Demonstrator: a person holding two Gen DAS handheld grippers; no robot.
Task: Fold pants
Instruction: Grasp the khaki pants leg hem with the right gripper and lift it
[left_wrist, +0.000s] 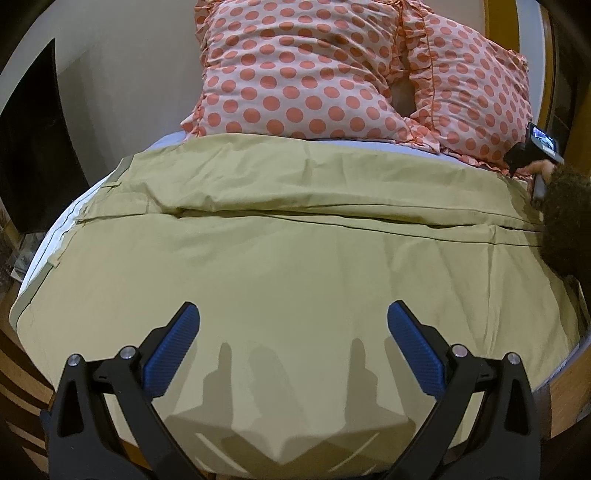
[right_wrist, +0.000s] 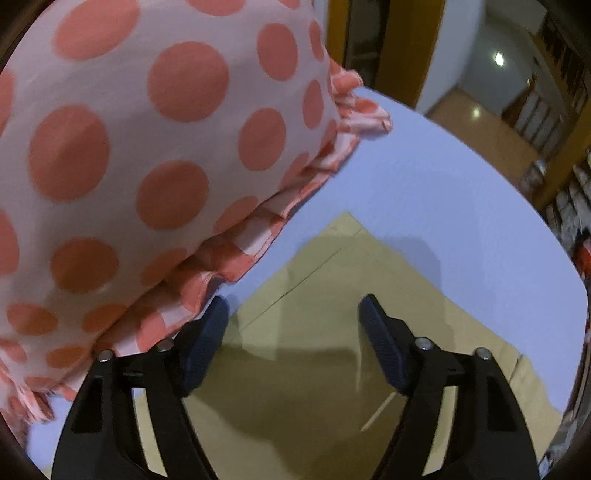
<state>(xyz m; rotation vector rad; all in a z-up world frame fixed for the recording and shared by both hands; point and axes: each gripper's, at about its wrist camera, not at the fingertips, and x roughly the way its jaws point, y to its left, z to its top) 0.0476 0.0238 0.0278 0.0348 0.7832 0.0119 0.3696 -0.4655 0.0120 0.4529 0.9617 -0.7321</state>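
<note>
Olive-tan pants (left_wrist: 280, 229) lie spread across the bed, waistband at the left and legs running to the right. My left gripper (left_wrist: 293, 314) is open and empty, hovering above the near leg. My right gripper (right_wrist: 293, 306) is open and empty above the hem end of the pants (right_wrist: 332, 280). Its left finger (right_wrist: 207, 339) sits against the frill of a pillow. The right gripper's body shows at the far right of the left wrist view (left_wrist: 535, 155).
Two pink pillows with orange dots (left_wrist: 314, 70) (right_wrist: 140, 155) lie at the head of the bed, right behind the pants. The pale blue sheet (right_wrist: 443, 206) shows past the hem. A wooden bed frame (left_wrist: 22, 354) edges the mattress. A dark doorway (left_wrist: 33, 147) is at the left.
</note>
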